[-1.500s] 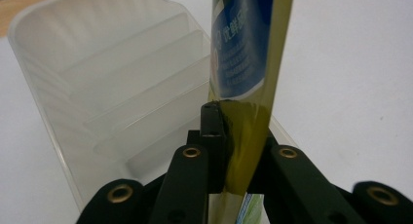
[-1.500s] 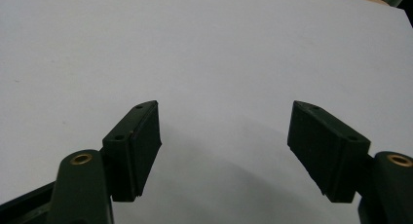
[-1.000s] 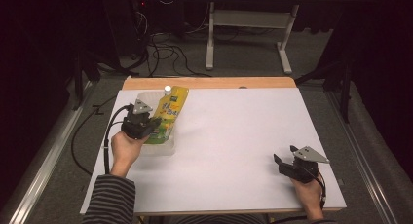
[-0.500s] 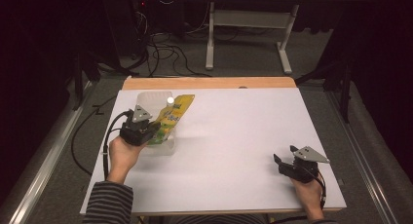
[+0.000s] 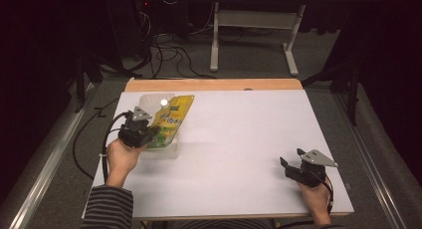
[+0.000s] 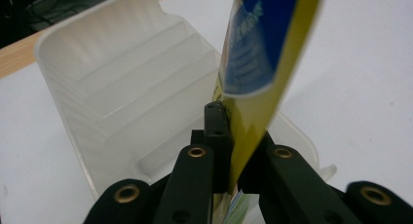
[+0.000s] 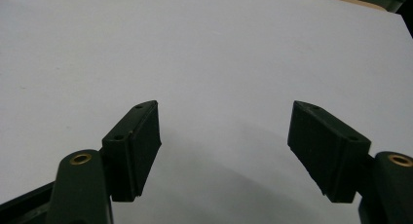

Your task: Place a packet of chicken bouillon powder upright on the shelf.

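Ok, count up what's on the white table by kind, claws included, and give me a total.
Yellow pouch: 1, clamped in the left claw
Clear plastic tray: 1
Claws: 2, counting the open right claw
Total: 4

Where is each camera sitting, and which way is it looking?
High view: above the person's side, looking forward and down on the white table; both forearms and hands show.
Left gripper view: rides the left hand-held gripper, looking along black jaws shut on the yellow pouch over the clear tray.
Right gripper view: rides the right hand-held gripper, looking along open jaws at bare table.
Shared: high and left gripper views both show pouch and tray.
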Demonstrator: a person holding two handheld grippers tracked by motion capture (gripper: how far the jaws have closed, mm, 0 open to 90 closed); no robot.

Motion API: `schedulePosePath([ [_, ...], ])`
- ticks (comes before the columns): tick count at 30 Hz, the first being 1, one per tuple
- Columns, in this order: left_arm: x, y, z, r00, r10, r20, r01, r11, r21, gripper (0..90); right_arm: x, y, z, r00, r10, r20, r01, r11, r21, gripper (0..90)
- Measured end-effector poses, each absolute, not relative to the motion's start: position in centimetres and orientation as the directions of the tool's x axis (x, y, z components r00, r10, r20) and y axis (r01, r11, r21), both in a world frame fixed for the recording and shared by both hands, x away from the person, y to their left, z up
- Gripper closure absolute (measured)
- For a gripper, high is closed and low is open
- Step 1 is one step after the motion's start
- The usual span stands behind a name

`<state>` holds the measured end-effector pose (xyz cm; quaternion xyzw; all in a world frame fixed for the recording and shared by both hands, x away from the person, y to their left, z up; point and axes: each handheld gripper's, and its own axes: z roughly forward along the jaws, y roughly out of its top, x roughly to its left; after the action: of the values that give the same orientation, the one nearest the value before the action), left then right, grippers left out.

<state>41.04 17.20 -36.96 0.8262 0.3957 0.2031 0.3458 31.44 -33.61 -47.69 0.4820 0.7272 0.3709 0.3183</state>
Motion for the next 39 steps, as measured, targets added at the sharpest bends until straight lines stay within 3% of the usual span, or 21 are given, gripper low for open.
schedulePosePath([
  [9,40.2,18.1,-38.2,0.577,0.816,0.029,0.421,-0.328,0.846,87.4,31.4,-33.5,-47.7,-0.327,0.938,-0.111,0.469,0.263,0.843,28.2],
  [14,39.7,18.4,-39.1,0.582,0.813,0.016,0.410,-0.310,0.858,87.2,31.5,-33.5,-47.7,-0.326,0.939,-0.110,0.475,0.263,0.840,28.2],
  [19,39.4,17.6,-38.4,0.592,0.801,0.086,0.431,-0.405,0.807,86.5,31.5,-33.5,-47.7,-0.330,0.937,-0.113,0.475,0.268,0.838,28.3],
  [25,40.6,16.6,-36.7,0.592,0.798,0.116,0.548,-0.503,0.668,85.0,31.6,-33.4,-47.7,-0.336,0.934,-0.119,0.477,0.278,0.834,28.4],
  [29,41.1,16.2,-36.5,0.585,0.800,0.132,0.571,-0.522,0.634,86.6,31.5,-33.2,-47.8,-0.335,0.934,-0.128,0.474,0.284,0.834,28.5],
  [34,40.6,16.9,-36.7,0.563,0.820,0.107,0.547,-0.467,0.695,87.8,31.5,-33.4,-47.8,-0.336,0.933,-0.127,0.472,0.284,0.835,28.6],
  [39,40.2,18.0,-37.9,0.555,0.832,-0.007,0.512,-0.334,0.791,87.9,31.4,-33.4,-47.7,-0.328,0.937,-0.120,0.470,0.272,0.840,28.5],
])
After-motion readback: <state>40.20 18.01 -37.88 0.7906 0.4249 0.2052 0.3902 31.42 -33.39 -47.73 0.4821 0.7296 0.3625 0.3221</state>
